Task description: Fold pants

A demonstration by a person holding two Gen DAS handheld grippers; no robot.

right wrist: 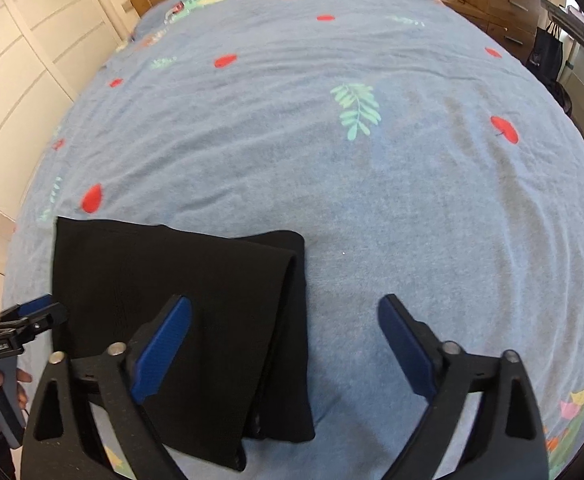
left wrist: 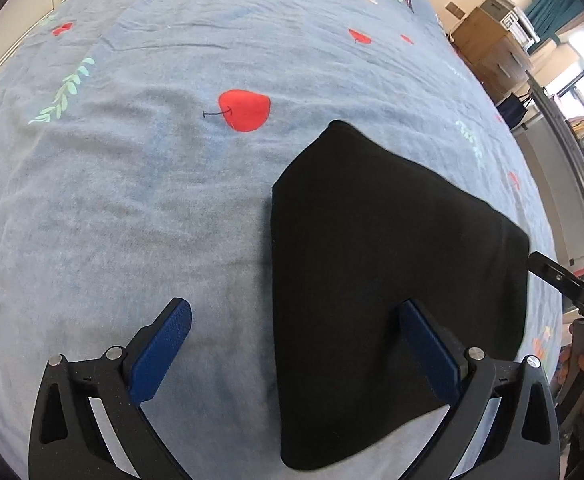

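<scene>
Left gripper: blue-padded fingers spread wide, holding nothing, its right finger over the pants.
Right gripper: likewise spread and holding nothing, its left finger over the cloth.
Black pants: folded into a flat stack on the near part of the bed, between the two grippers; long axis runs near to far, layered edges facing right.
Blue bedsheet: wrinkled, printed with red apples and green leaves.

Small white lettering on the left gripper body, too blurred to read, no other text legible
</scene>
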